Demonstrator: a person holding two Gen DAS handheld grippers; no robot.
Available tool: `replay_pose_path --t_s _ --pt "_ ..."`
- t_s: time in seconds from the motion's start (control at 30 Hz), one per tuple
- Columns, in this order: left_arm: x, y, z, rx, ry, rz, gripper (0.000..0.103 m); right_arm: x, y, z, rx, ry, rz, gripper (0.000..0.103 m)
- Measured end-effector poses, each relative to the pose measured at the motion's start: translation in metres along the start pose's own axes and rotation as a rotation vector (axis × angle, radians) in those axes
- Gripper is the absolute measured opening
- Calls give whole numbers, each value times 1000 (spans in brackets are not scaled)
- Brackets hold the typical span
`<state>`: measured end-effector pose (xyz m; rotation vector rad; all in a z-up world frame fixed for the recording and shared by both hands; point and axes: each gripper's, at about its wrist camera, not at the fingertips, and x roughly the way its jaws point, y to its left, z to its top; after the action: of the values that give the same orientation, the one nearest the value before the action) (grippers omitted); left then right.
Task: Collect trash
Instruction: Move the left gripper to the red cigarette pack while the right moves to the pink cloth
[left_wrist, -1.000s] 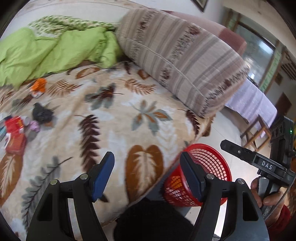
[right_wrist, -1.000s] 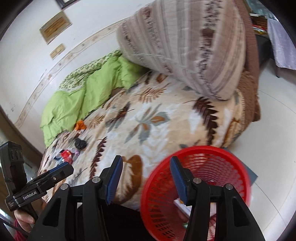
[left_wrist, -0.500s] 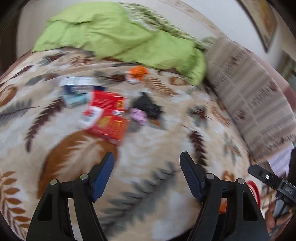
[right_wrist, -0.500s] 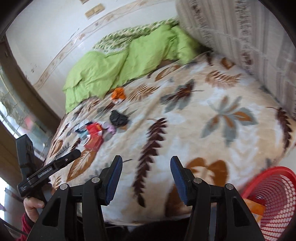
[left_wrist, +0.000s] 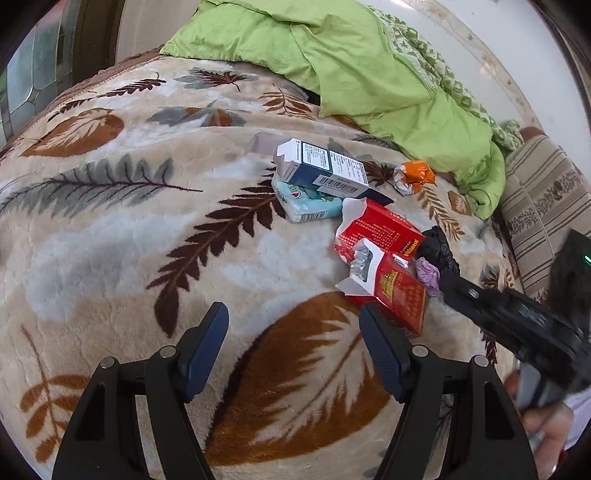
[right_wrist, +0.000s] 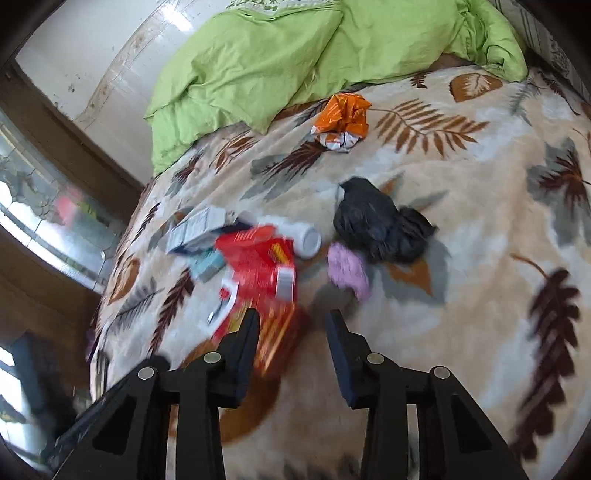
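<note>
View change: both cameras had swung from the red mesh basket to the trash pile.
Left gripper (left_wrist: 291, 350): jaws apart, empty, above the leaf-patterned fleece blanket (left_wrist: 110, 229).
Trash: torn red cardboard cigarette packs (left_wrist: 388, 273) lay on the blanket, uncollected.
Right gripper (right_wrist: 291, 343): closing, nothing between the jaws, just short of the packs.
Meaning: the first pick looked imminent.

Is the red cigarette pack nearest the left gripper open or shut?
Open. The red cigarette pack lies flat on the blanket with its lid flipped back, silver foil showing inside.
</note>
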<state>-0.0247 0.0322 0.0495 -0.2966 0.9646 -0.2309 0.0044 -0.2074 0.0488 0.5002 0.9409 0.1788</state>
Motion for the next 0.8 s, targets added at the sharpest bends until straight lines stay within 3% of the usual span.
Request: replay_pose_path --t_s 0.13,0.2,0.33,0.4,0.53,0.63,0.8 --pt "1 7 3 -3 13 -22 72 23 -1 -2 6 58 36 40" --pt "-1 12 7 -24 3 -23 72 25 5 -12 23 106 111 40" --pt "-6 21 11 -80 -24 -13 72 30 27 -42 14 260 350 40" --pt "-8 21 11 -89 -27 -23 73 22 25 -42 14 247 374 40" --pt "-3 9 7 -49 -14 -19 78 -9 0 -16 -6 58 204 41" --pt "5 -9 3 -3 1 -25 82 -19 -22 -1 4 -35 7 44" --pt "30 -39 0 91 25 68 84 -11 -46 14 61 -39 -38 49"
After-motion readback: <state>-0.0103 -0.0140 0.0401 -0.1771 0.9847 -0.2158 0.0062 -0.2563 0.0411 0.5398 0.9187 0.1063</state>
